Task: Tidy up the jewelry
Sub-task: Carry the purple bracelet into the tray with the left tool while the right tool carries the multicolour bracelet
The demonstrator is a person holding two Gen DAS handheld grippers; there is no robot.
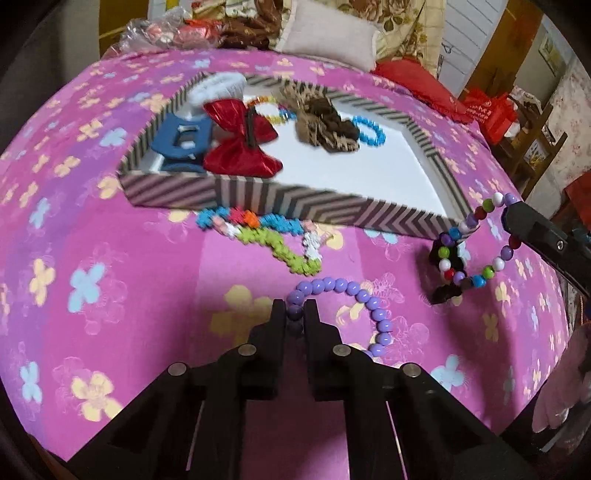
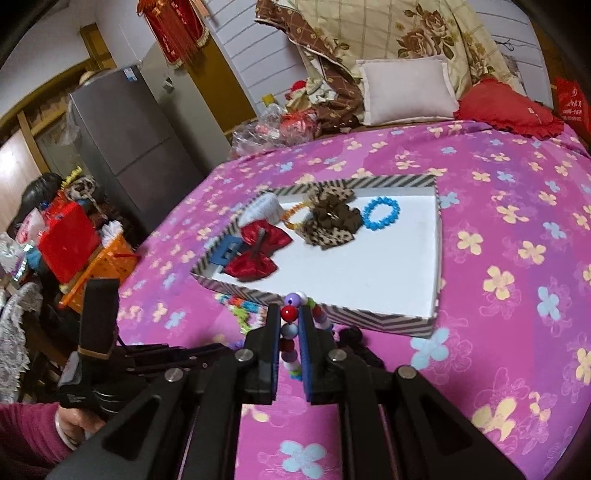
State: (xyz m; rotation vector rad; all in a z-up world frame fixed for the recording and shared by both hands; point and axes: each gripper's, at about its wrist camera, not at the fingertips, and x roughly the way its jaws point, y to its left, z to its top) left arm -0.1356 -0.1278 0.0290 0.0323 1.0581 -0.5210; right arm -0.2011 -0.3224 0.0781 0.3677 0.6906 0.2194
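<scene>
A bed spread with a pink sheet [image 1: 110,314] printed in yellow, blue and pink flowers serves as the work surface, with a shallow tray [image 1: 295,206] of grey-and-white chevron walls and a white floor lying on it. Inside the tray sit a blue hair claw [image 1: 181,142], a red satin bow [image 1: 240,140], a white brush-like piece [image 1: 219,86], a brown spotted bow [image 1: 325,123], a bright blue bracelet [image 1: 369,129] and a yellow-and-multicoloured bracelet [image 1: 267,107]. Just outside the tray's near wall, a strand of star-shaped beads [image 1: 266,236] in blue, orange, white and green lies on the sheet. The left gripper [image 1: 295,314] is pinched on a purple bead bracelet [image 1: 354,302], the rest of the loop curving away to its right over the sheet. The right gripper [image 2: 290,317] is clamped on a multicoloured bead bracelet [image 2: 288,314], which hangs from its fingers above the sheet near the tray's front right corner. At the head of the bed rest a pale pillow [image 2: 406,88], a red cushion [image 2: 509,107] and a floral quilt [image 2: 388,33]. Beside the bed stand a grey refrigerator [image 2: 125,147], a red box [image 2: 68,240] and an orange basket [image 2: 107,266], and a red lantern [image 2: 173,26] hangs above.
</scene>
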